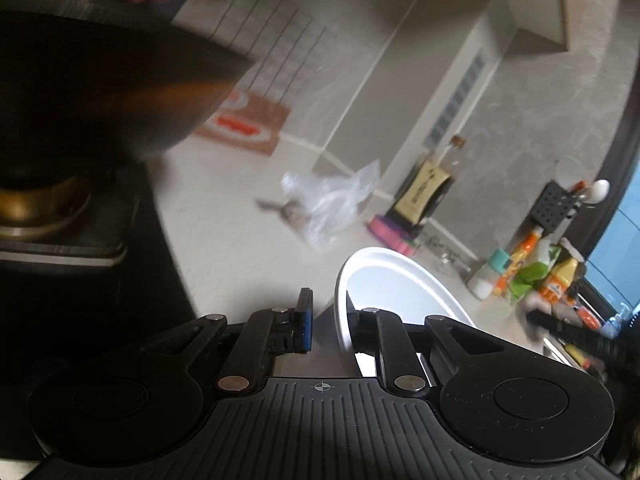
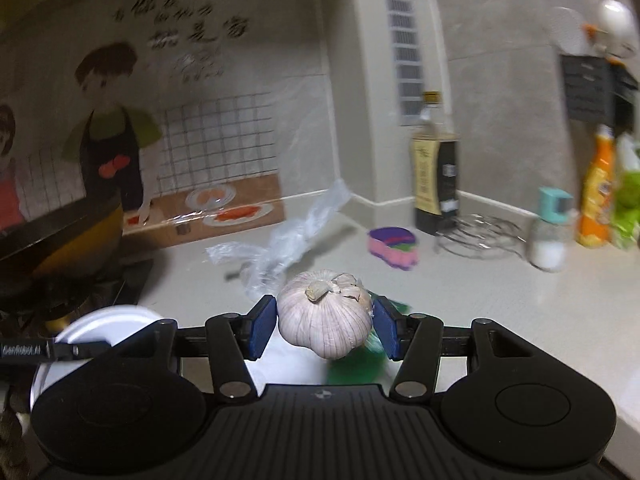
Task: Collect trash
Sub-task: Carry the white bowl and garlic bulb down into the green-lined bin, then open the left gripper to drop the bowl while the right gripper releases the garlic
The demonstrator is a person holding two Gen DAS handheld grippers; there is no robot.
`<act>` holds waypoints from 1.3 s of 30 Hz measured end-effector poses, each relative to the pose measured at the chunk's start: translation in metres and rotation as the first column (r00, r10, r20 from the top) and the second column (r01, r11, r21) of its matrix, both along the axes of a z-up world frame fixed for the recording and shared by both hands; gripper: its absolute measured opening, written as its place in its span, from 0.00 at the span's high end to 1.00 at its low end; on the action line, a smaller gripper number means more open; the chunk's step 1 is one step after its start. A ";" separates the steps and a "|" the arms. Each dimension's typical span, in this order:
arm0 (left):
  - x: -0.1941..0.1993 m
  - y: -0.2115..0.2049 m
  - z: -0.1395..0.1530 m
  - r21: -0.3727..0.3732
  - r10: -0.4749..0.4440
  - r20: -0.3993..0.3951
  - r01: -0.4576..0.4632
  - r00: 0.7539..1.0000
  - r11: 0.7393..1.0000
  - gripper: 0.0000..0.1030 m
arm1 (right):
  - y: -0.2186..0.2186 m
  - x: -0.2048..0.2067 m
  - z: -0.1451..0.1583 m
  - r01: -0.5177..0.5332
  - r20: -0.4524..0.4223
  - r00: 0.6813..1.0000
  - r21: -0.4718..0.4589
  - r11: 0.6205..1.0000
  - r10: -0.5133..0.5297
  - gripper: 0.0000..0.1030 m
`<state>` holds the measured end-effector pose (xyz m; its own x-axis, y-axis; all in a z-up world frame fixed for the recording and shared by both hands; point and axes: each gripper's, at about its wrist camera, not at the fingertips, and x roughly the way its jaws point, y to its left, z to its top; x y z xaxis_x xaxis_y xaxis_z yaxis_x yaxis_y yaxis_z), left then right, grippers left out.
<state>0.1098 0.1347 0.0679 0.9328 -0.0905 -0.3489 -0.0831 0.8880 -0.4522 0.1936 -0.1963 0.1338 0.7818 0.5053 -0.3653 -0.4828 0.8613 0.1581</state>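
Observation:
My right gripper (image 2: 325, 320) is shut on a whole garlic bulb (image 2: 325, 314), held above the white counter over something green (image 2: 356, 364). My left gripper (image 1: 329, 320) is shut on the rim of a white plate (image 1: 404, 292), held tilted above the counter. The same plate (image 2: 108, 320) shows at the lower left of the right wrist view. A crumpled clear plastic bag (image 1: 332, 200) lies on the counter ahead, with a small brownish scrap (image 1: 288, 210) at its left edge. The bag (image 2: 280, 240) also lies just beyond the garlic in the right wrist view.
A dark wok (image 1: 100, 80) sits on the stove at left. A dark sauce bottle (image 2: 434, 168), pink-purple sponges (image 2: 394, 248), a wire rack (image 2: 484, 236), a salt shaker (image 2: 550, 232) and orange and green bottles (image 2: 598, 196) line the back wall.

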 end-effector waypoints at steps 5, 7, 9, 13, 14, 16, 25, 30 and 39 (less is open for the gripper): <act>-0.009 -0.050 0.032 0.078 -0.098 0.102 0.090 0.990 0.993 0.85 | -0.063 -0.039 -0.020 0.152 0.005 0.988 0.054 0.987 -0.152 0.49; -0.008 -0.084 0.035 0.121 -0.176 0.119 0.162 0.977 0.979 0.85 | -0.086 -0.057 -0.032 0.214 0.010 0.977 0.056 0.975 -0.215 0.49; -0.005 -0.120 0.026 0.156 -0.260 0.112 0.241 0.959 0.958 0.85 | -0.113 -0.075 -0.052 0.267 -0.004 0.964 0.024 0.963 -0.267 0.49; 0.013 -0.203 -0.041 0.190 -0.432 0.000 0.424 0.902 0.885 0.85 | -0.160 -0.103 -0.105 0.363 -0.066 0.926 -0.103 0.926 -0.371 0.49; 0.021 -0.221 -0.063 0.183 -0.465 -0.046 0.465 0.884 0.866 0.85 | -0.175 -0.109 -0.124 0.391 -0.100 0.909 -0.133 0.911 -0.405 0.49; 0.040 -0.257 -0.116 0.152 -0.507 -0.171 0.531 0.845 0.834 0.85 | -0.198 -0.117 -0.158 0.432 -0.164 0.875 -0.163 0.887 -0.456 0.49; 0.130 -0.332 -0.309 0.200 -0.305 -0.659 0.551 0.687 0.810 0.85 | -0.234 -0.132 -0.242 0.436 -0.297 0.836 -0.154 0.887 -0.462 0.49; 0.147 -0.328 -0.367 0.145 -0.245 -0.728 0.494 0.640 0.857 0.85 | -0.236 -0.126 -0.257 0.423 -0.302 0.837 -0.173 0.890 -0.456 0.49; 0.155 -0.312 -0.431 0.141 -0.187 -0.814 0.499 0.550 0.855 0.70 | -0.238 -0.106 -0.294 0.402 -0.407 0.797 -0.194 0.895 -0.447 0.49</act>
